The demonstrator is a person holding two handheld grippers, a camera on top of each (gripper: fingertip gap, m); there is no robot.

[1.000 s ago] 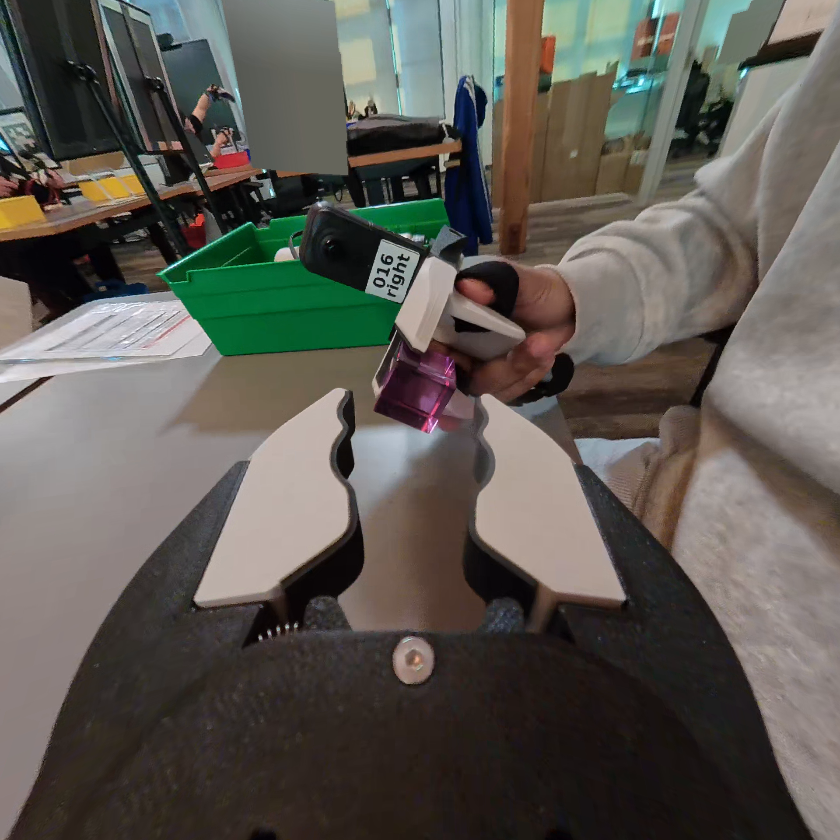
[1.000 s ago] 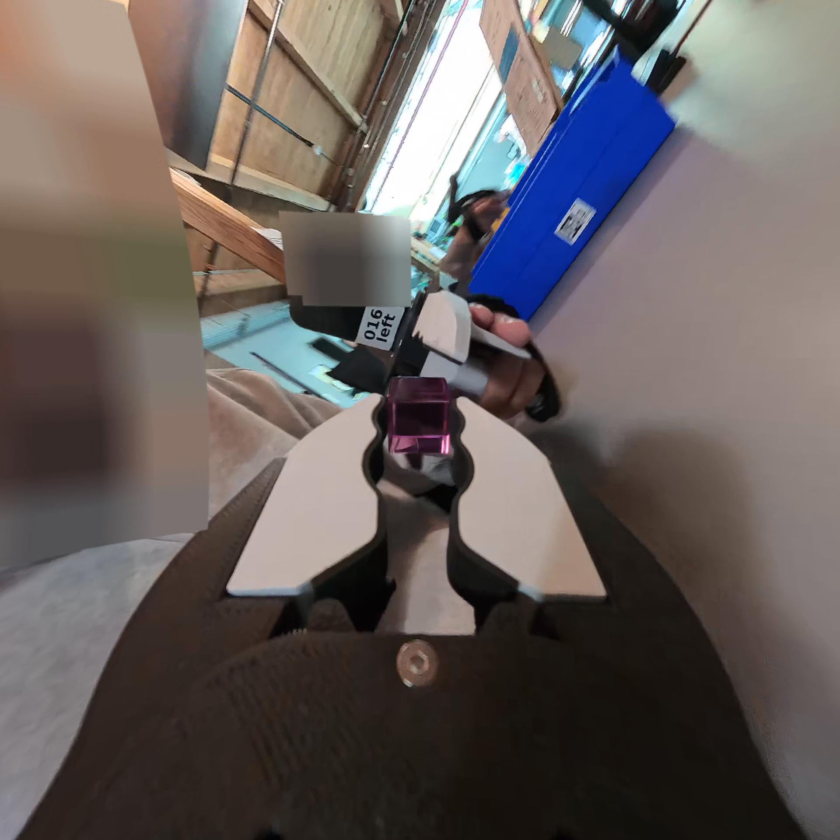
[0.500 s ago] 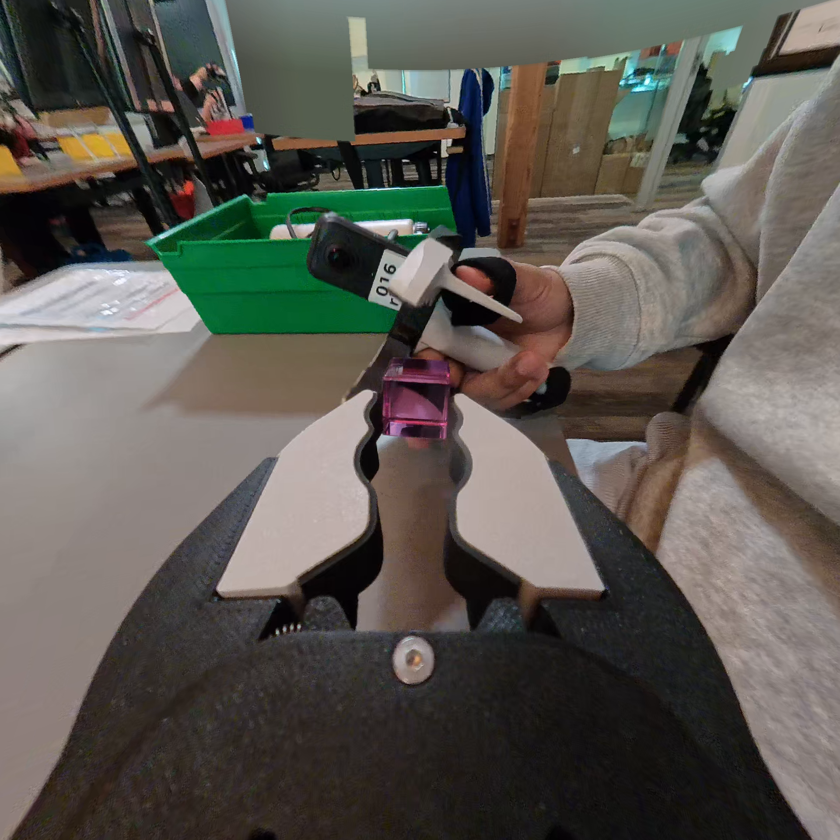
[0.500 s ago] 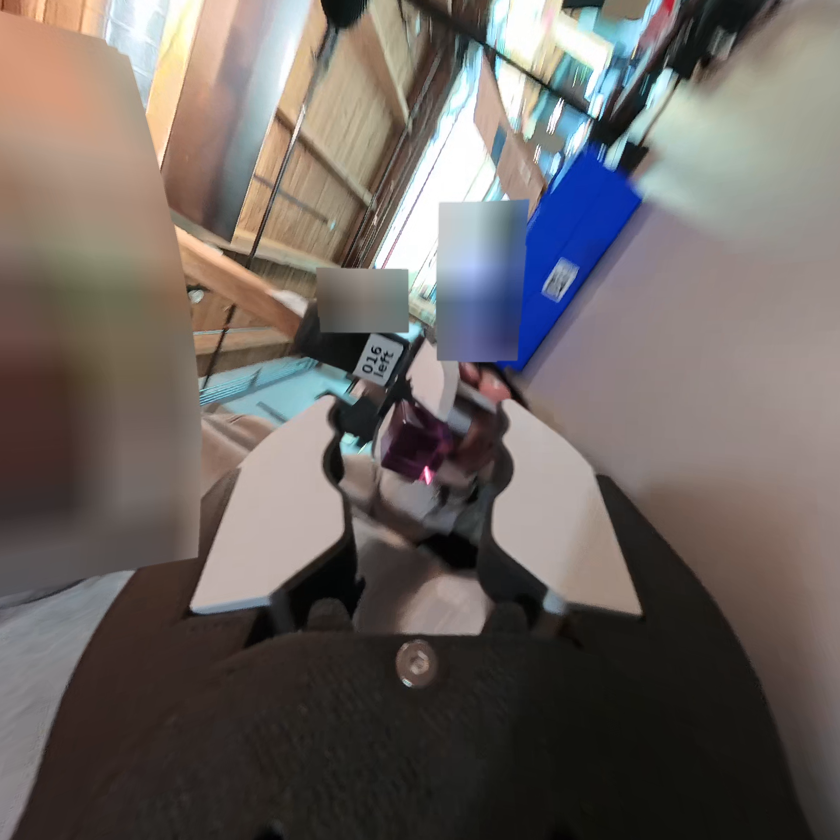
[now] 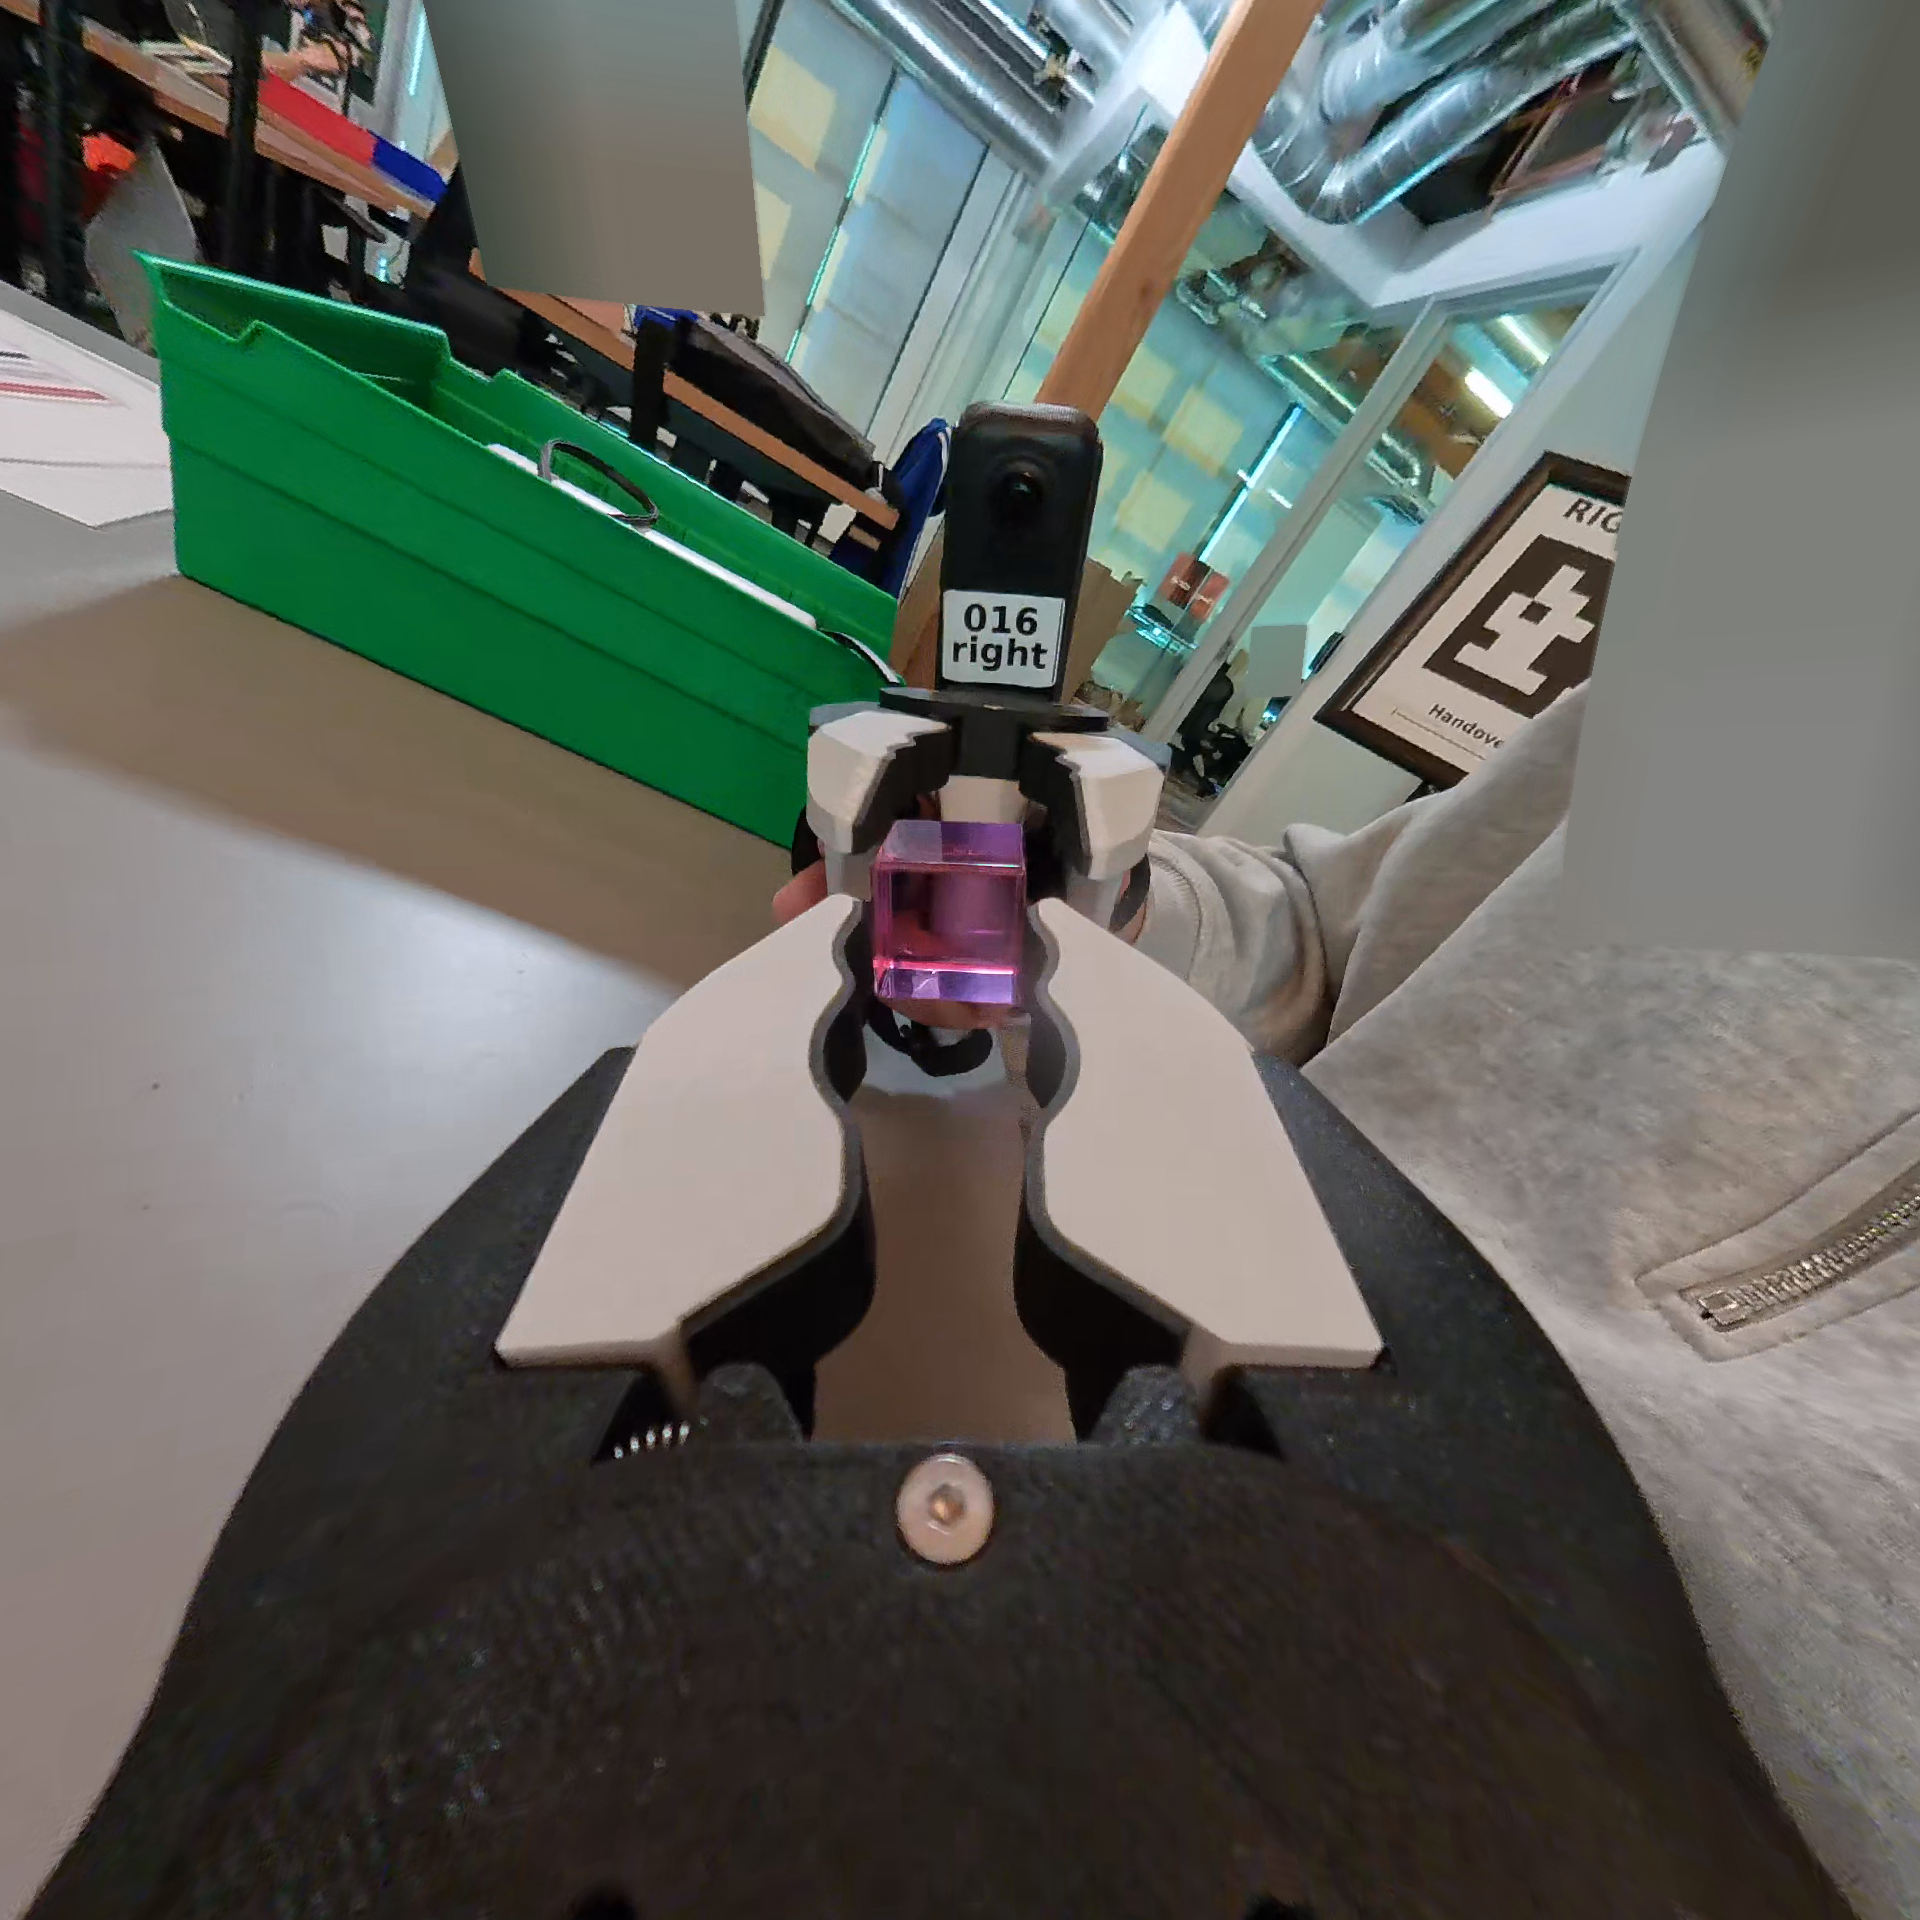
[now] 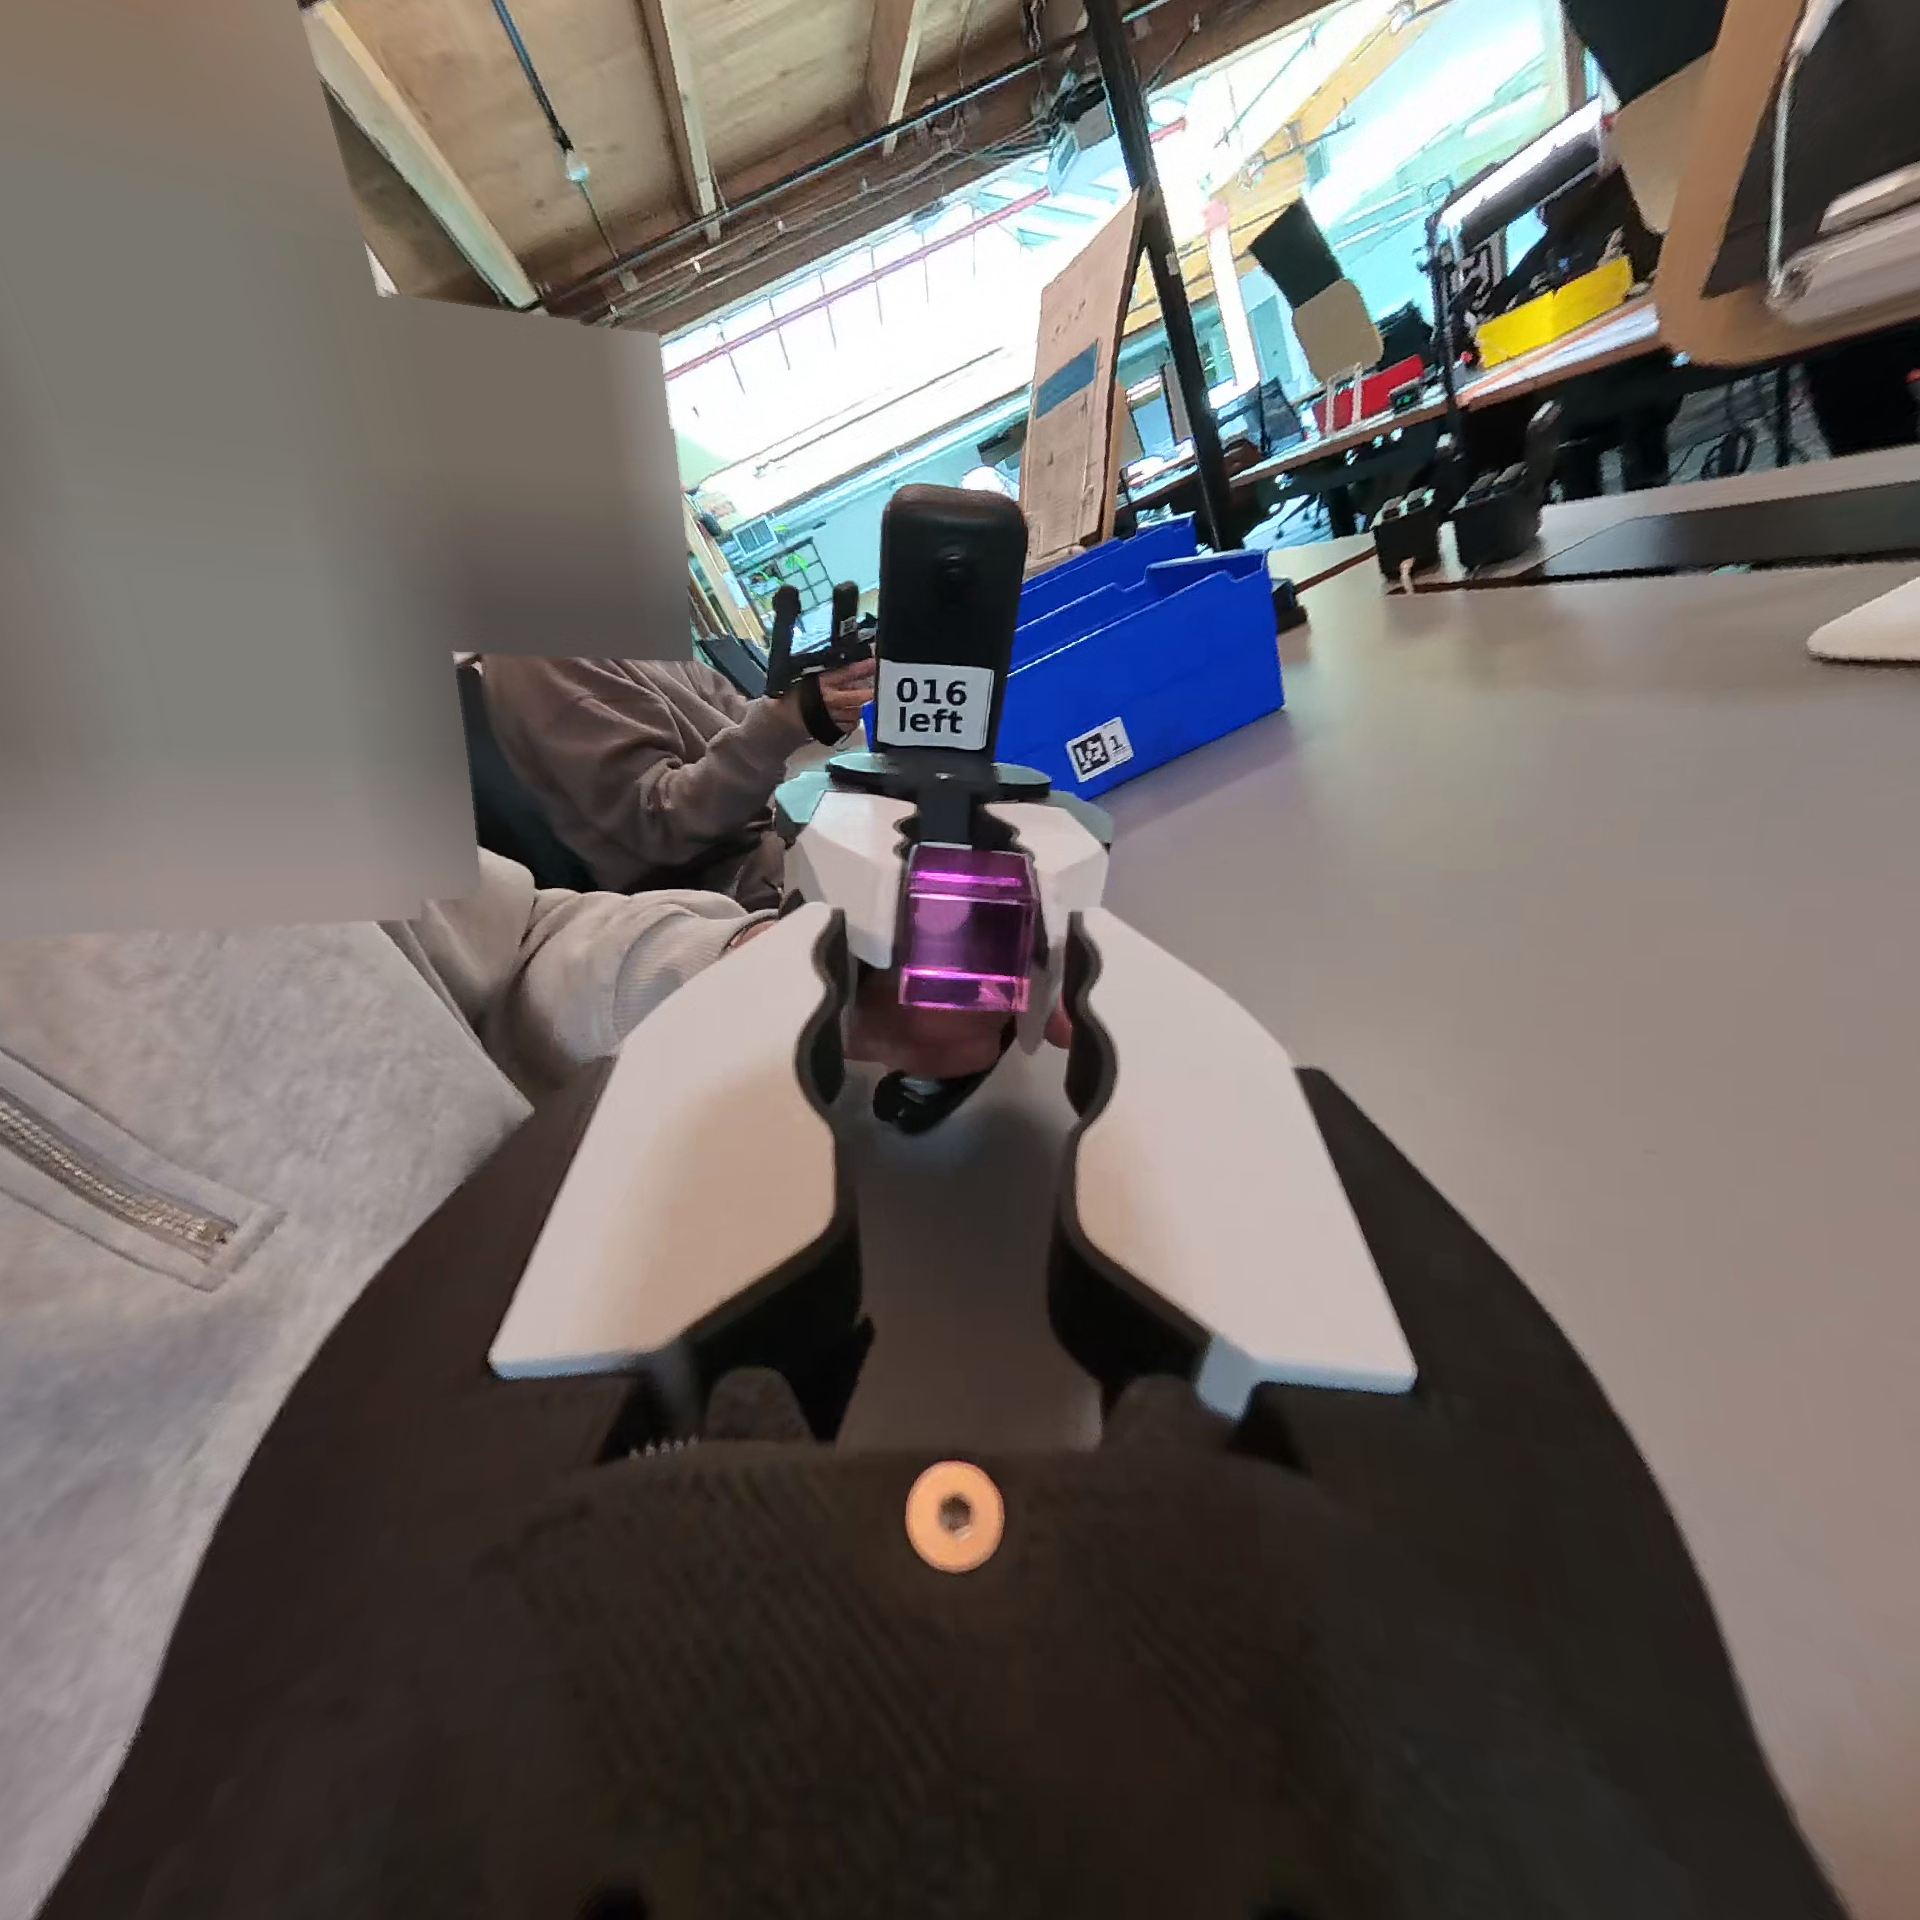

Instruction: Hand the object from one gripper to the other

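A clear purple cube [image 5: 948, 914] sits between the tips of my left gripper [image 5: 943, 930], which is shut on it above the grey table [image 5: 260, 987]. My right gripper [image 5: 982, 826] faces it from just beyond the cube, fingers spread. In the right wrist view the cube [image 6: 971, 935] sits at the tips of my right gripper [image 6: 956, 935], with a gap on each side, so this gripper is open and empty. The left gripper [image 6: 951, 873] holds the cube from the far side.
A green bin [image 5: 416, 520] stands on the table at the back left, with papers [image 5: 62, 436] beside it. A blue bin [image 6: 1143, 644] stands on the table [image 6: 1558, 831] farther off. A grey sleeve [image 5: 1351, 894] lies to the right. Another person [image 6: 644, 748] sits behind. The grippers are tip to tip, or close to it.
One second ago the right gripper held the cube and the left was open. The left then shut on the cube and the right opened. Both grippers have since levelled out, facing each other.
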